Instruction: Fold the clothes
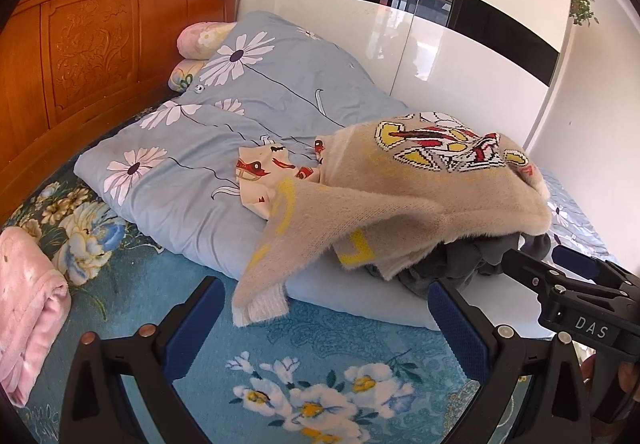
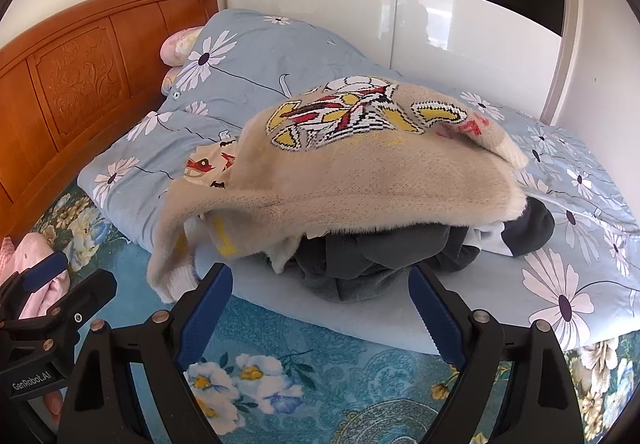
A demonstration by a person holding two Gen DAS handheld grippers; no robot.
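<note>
A beige fuzzy sweater [image 1: 400, 184] with a red, yellow and black knit pattern lies heaped on top of a clothes pile on the bed; it also shows in the right wrist view [image 2: 360, 172]. Dark grey garments [image 2: 372, 256] sit under it, and a cream printed garment [image 1: 268, 172] lies behind. My left gripper [image 1: 324, 308] is open and empty, just short of the sweater's hanging sleeve [image 1: 260, 304]. My right gripper [image 2: 320, 292] is open and empty, in front of the grey clothes. Each gripper shows at the edge of the other's view.
A light blue daisy-print quilt [image 1: 224, 116] lies bunched across the bed under the pile. The teal floral bedsheet [image 1: 320, 356] is in front. A folded pink blanket [image 1: 28, 308] lies at the left. A wooden headboard [image 1: 80, 44] and a white wardrobe [image 1: 440, 36] stand behind.
</note>
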